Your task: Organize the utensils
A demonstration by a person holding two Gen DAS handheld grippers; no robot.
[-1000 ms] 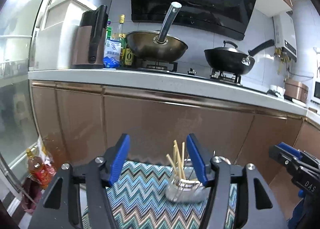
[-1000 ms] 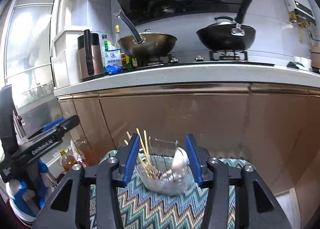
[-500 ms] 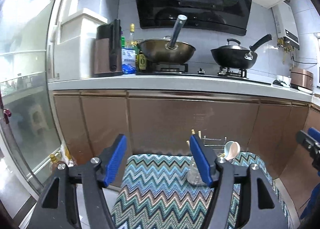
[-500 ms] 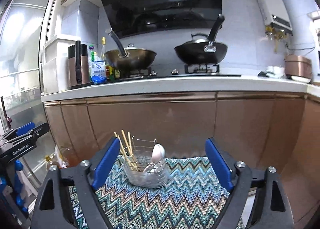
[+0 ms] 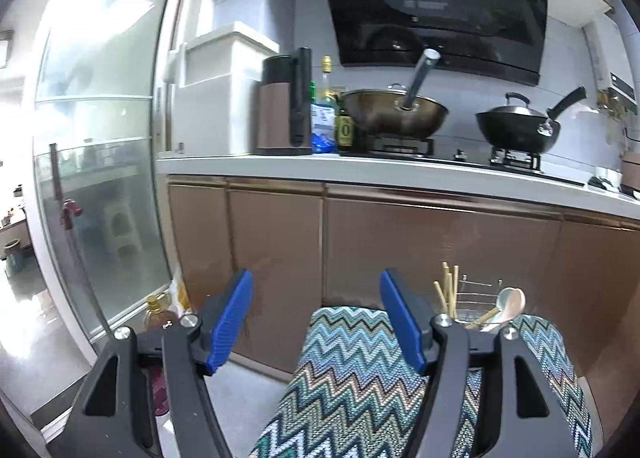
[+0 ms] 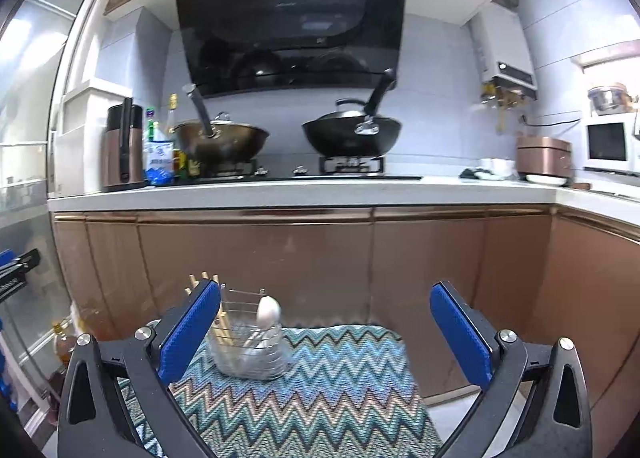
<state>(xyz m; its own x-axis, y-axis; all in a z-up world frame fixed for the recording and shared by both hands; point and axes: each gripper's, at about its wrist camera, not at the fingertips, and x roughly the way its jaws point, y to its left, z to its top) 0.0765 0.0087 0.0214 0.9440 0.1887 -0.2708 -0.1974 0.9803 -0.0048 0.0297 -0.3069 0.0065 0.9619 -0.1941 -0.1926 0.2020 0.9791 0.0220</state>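
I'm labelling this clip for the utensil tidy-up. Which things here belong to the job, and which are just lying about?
Job: wire utensil basket, chopsticks, spoon, zigzag cloth.

Bystanders: bronze wok, black wok, kettle, oil bottle on the floor.

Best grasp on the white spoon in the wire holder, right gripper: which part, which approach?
Grip the white spoon at its bowl end, the only part standing above the wire holder; its handle is down inside. Come from above with the right gripper, already open, jaws either side of the bowl, keeping off the chopsticks at the holder's left.
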